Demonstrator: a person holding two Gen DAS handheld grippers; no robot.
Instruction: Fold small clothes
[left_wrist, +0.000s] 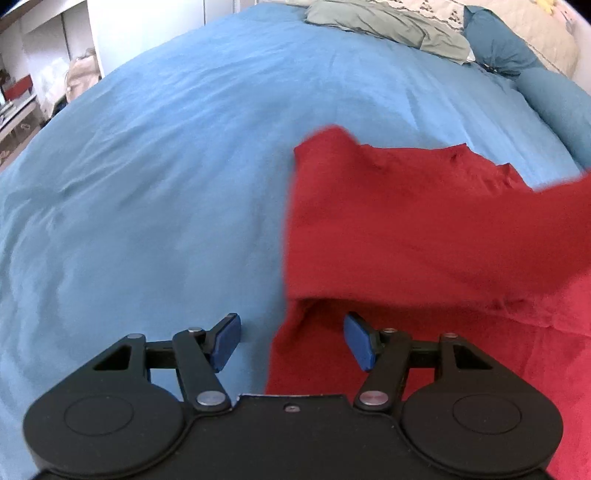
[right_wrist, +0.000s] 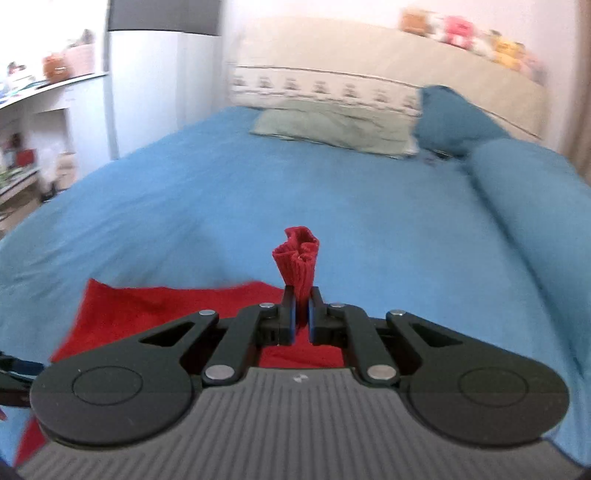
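A red garment (left_wrist: 406, 214) lies spread on the blue bedsheet (left_wrist: 166, 166), with one part lifted and blurred toward the right edge. My left gripper (left_wrist: 291, 341) hovers open over the garment's left edge, its blue pads (left_wrist: 356, 343) apart with nothing pinched. In the right wrist view my right gripper (right_wrist: 303, 314) is shut on a ribbed red cuff (right_wrist: 299, 258) of the garment, which sticks up bunched beyond the fingertips. The rest of the red garment (right_wrist: 147, 310) hangs and lies below and to the left.
A grey-green pillow (right_wrist: 332, 129) and dark teal pillows (right_wrist: 454, 118) lie at the head of the bed, against a beige headboard (right_wrist: 369, 66) topped with plush toys. White shelves and a cabinet (right_wrist: 147, 92) stand left of the bed.
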